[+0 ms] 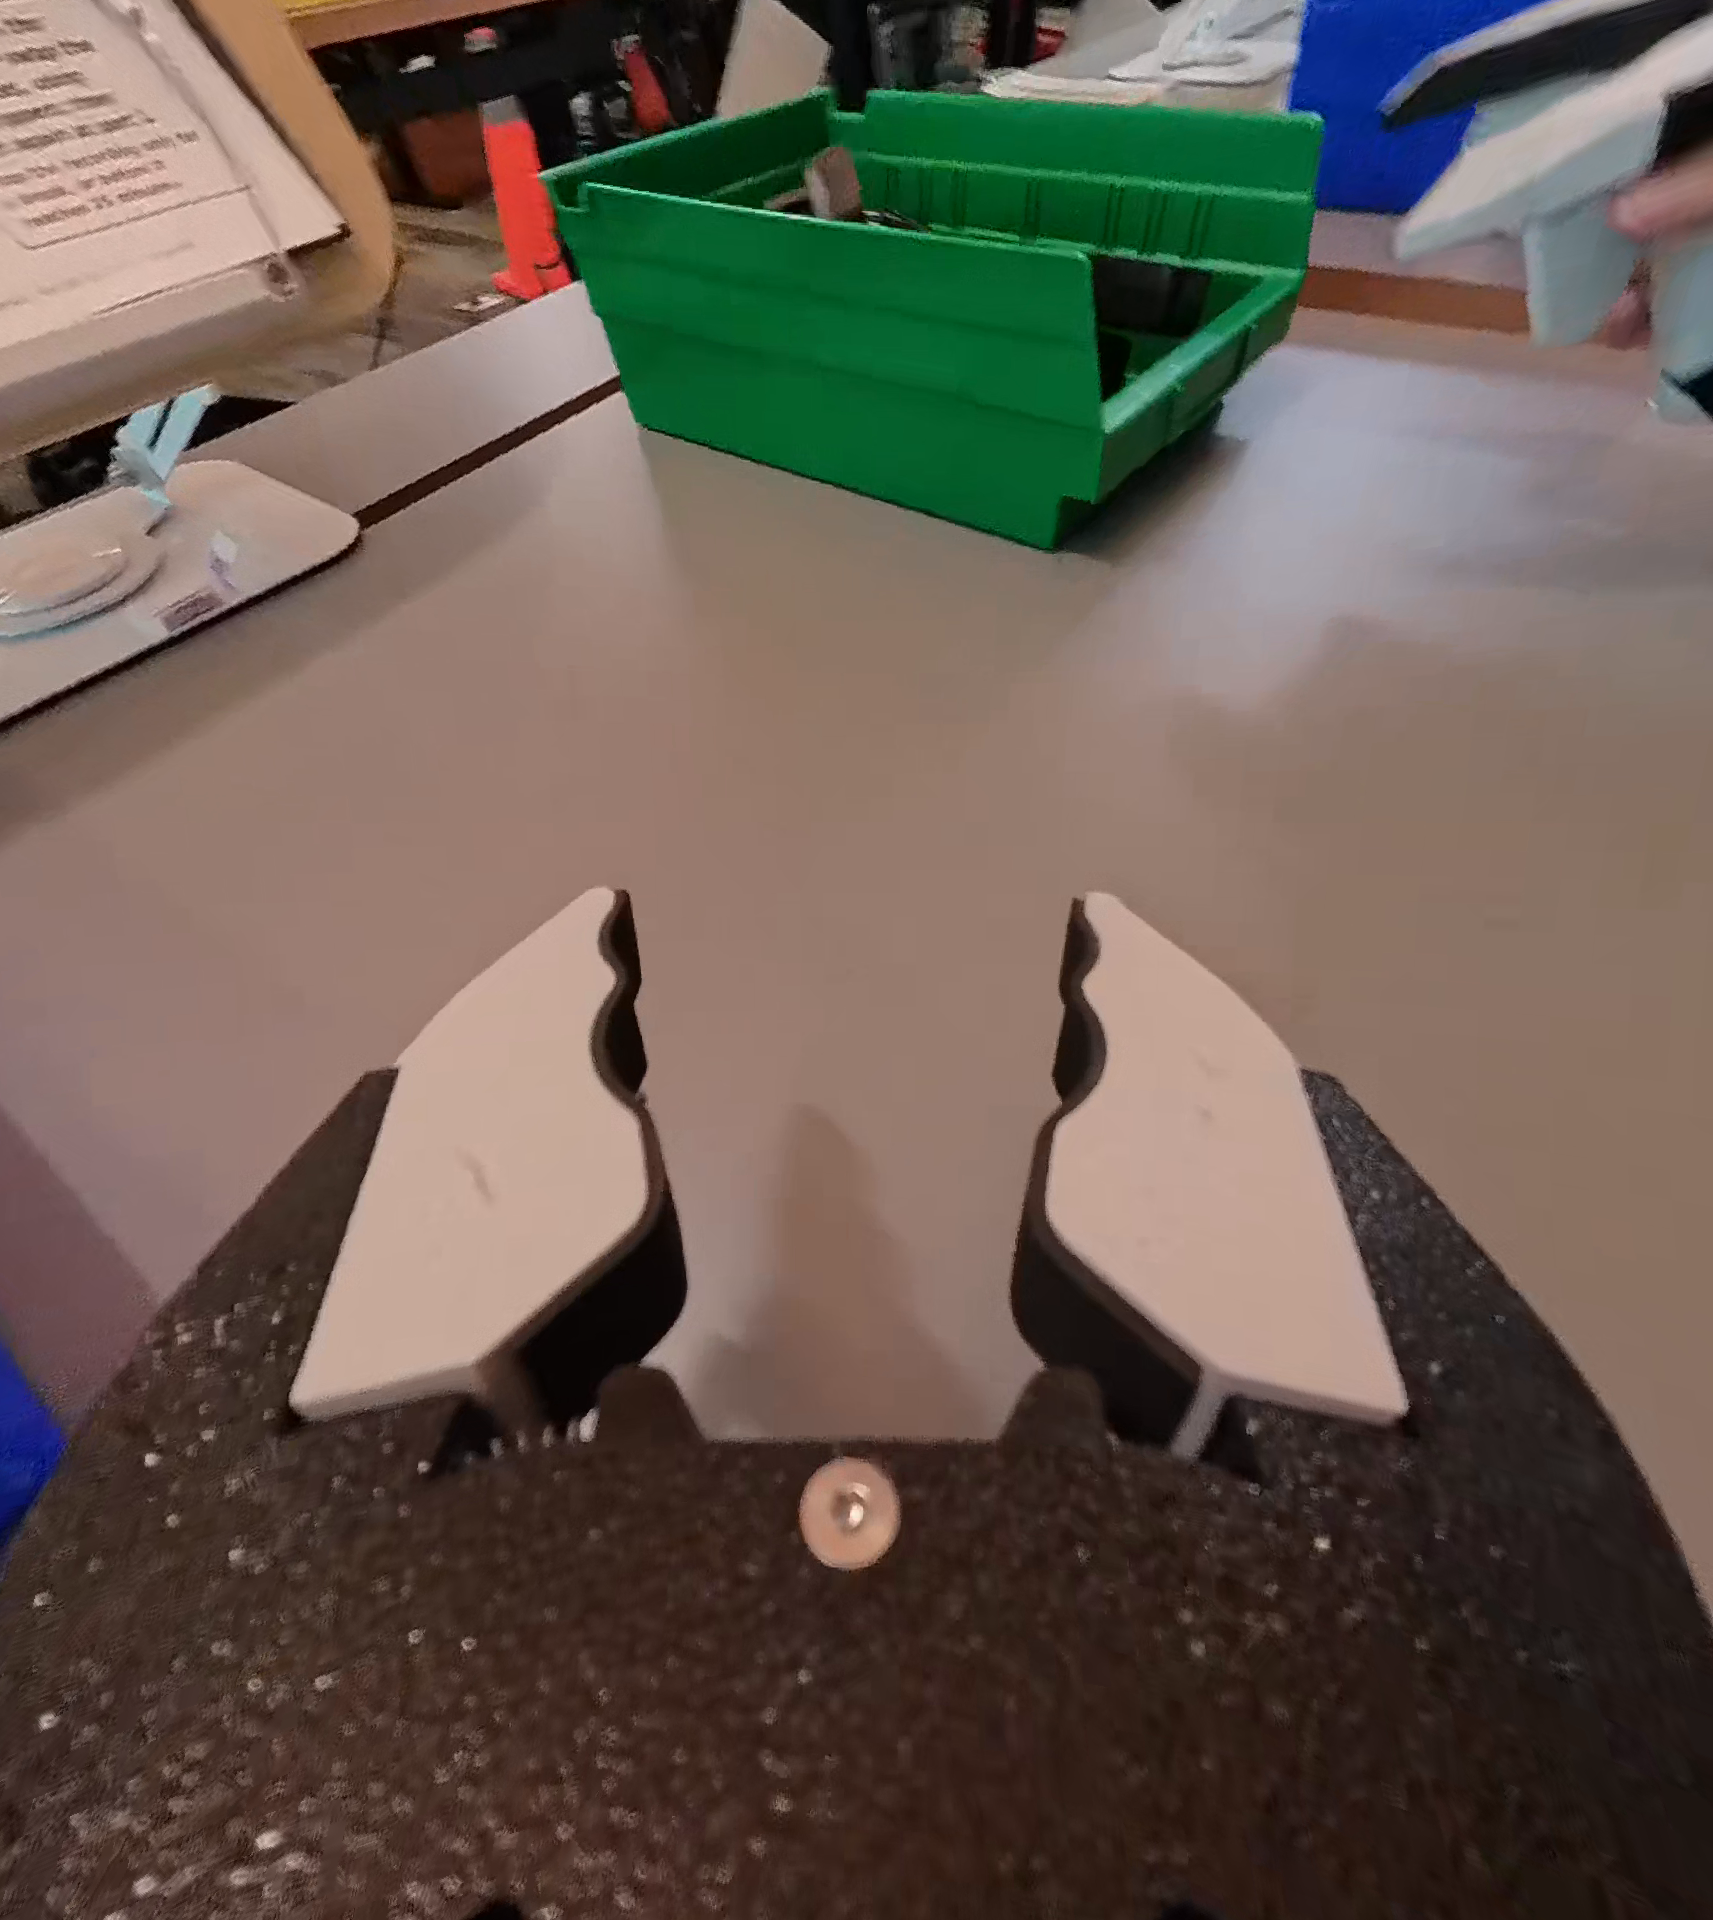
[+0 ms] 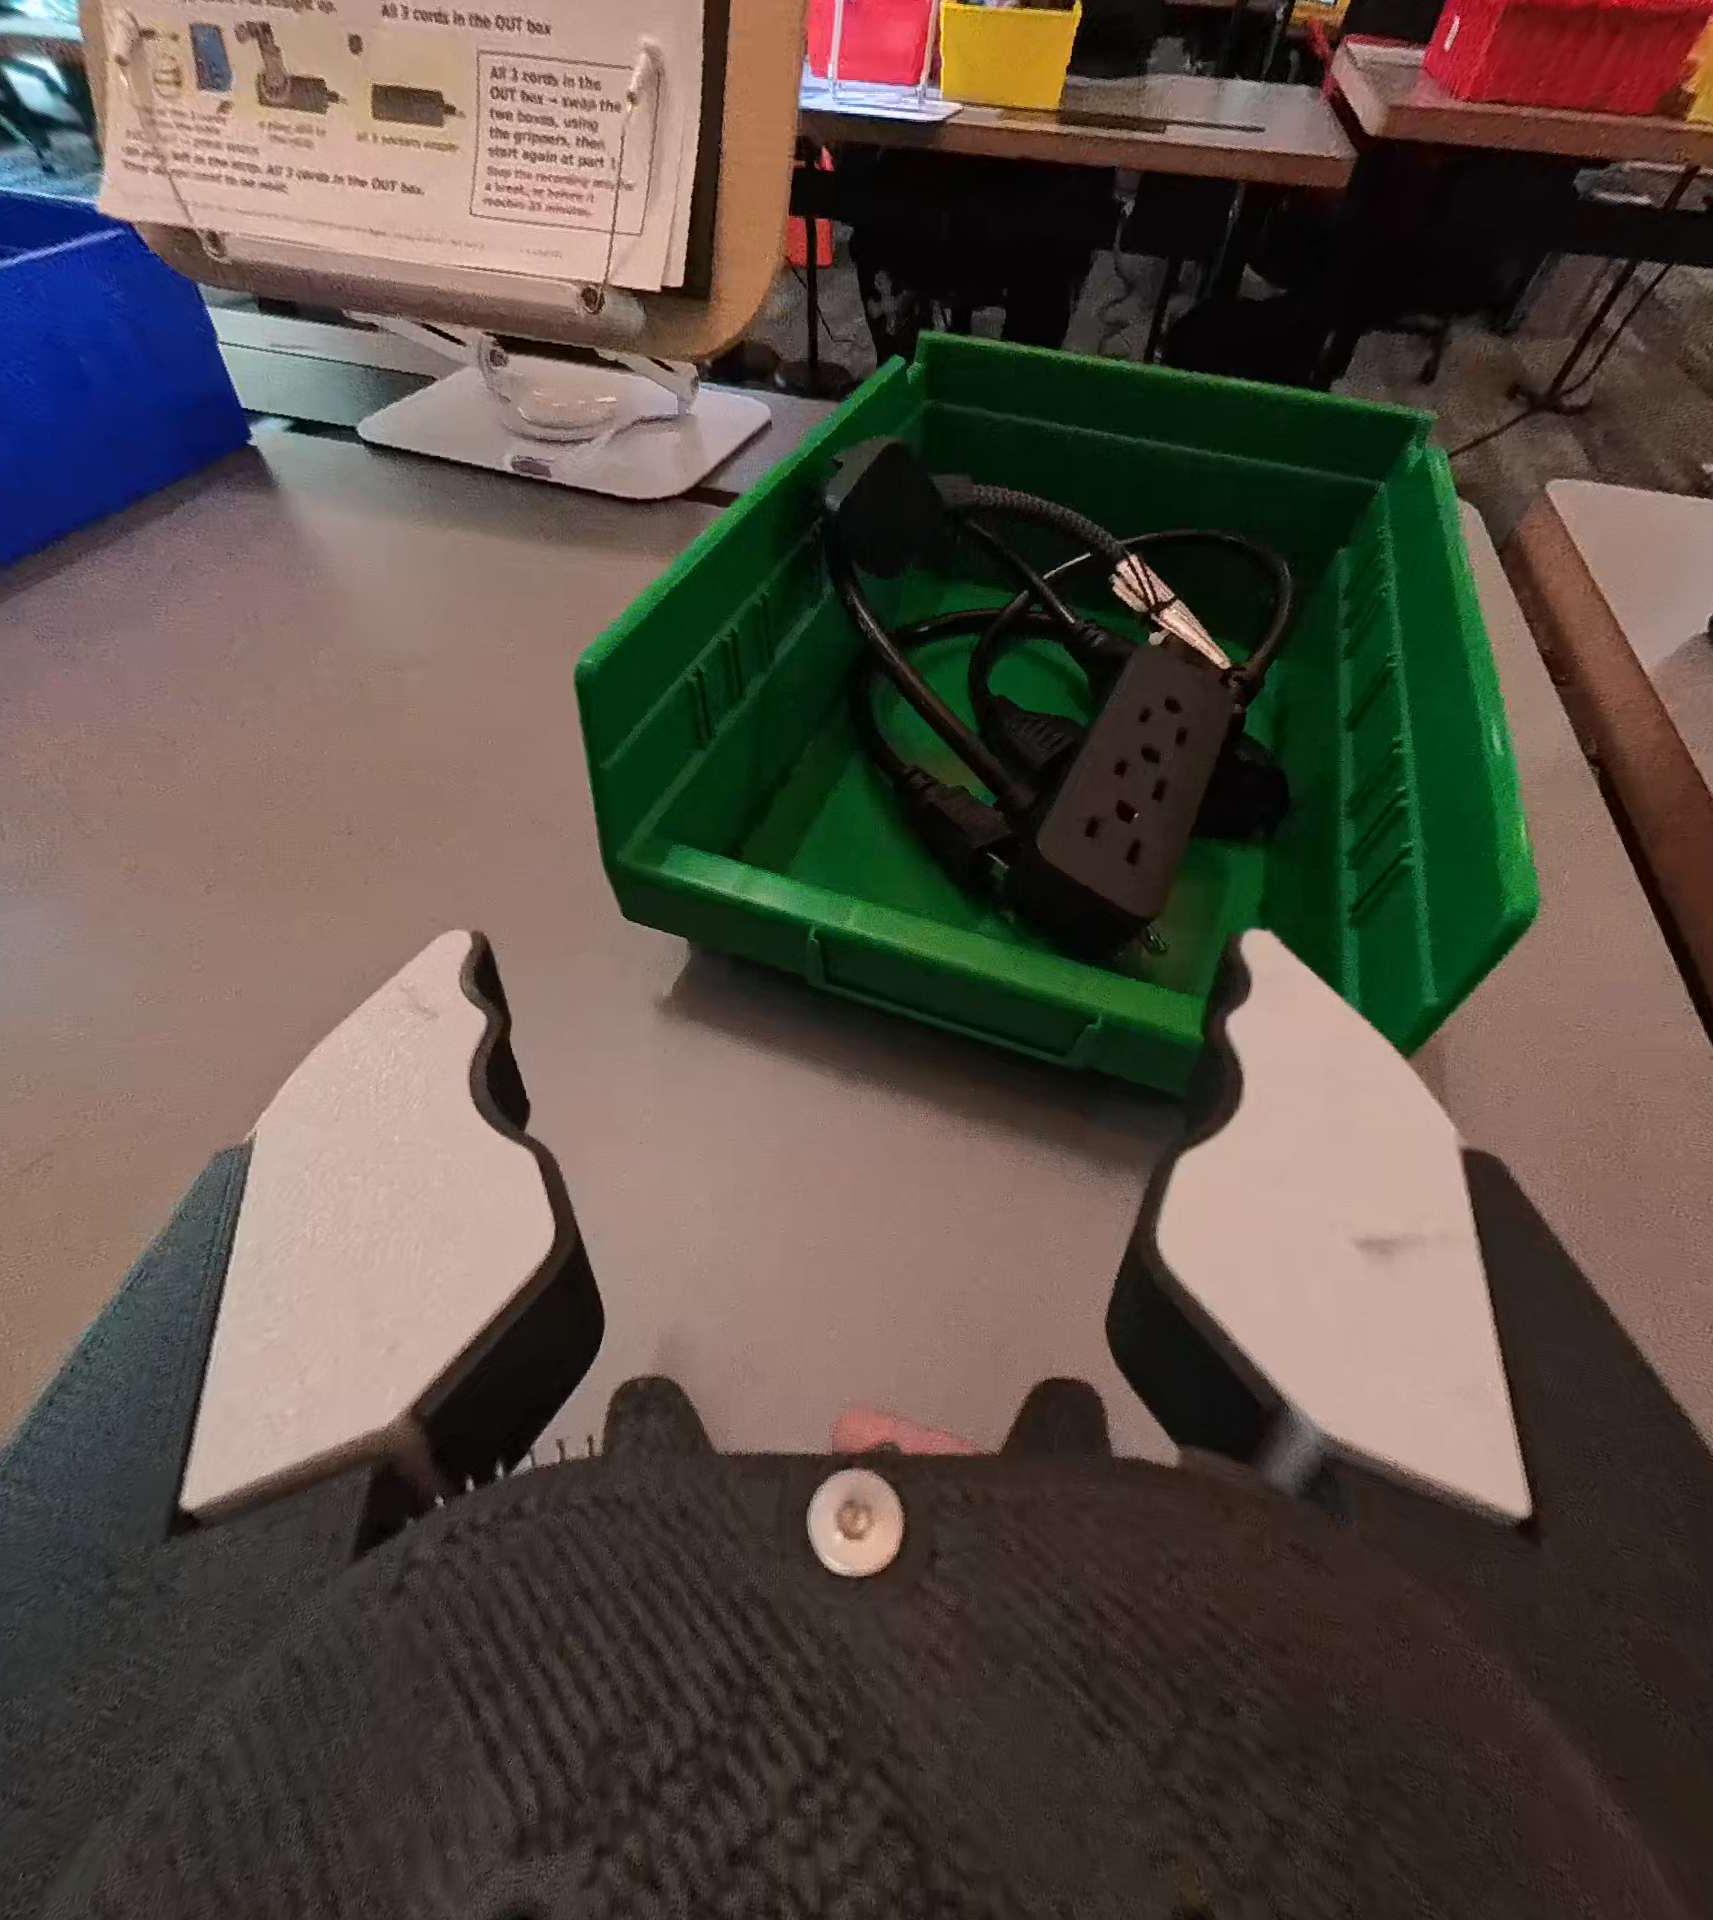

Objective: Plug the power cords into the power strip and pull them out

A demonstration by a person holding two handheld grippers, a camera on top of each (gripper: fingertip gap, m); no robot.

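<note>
Approaching the green bin (image 2: 945,997), the right gripper (image 2: 857,1023) hangs with its fingers spread wide and nothing between them, just short of the bin's low front wall. The left gripper (image 1: 850,961) is likewise spread and empty, over bare table (image 1: 831,675) well short of the bin's side.

Inside the bin, the black power strip (image 2: 1132,800) leans toward the front right, sockets facing up. The black power cords (image 2: 945,727) lie coiled to its left and behind it, one plug (image 2: 883,509) propped against the back left wall.

The step in hand is judged to be fetching the strip. A sound grasp would come over the front wall and close across the strip's narrow sides, clear of the cords tangled beside it.

An instruction sheet on a stand (image 2: 395,125) sits behind the bin to its left.
</note>
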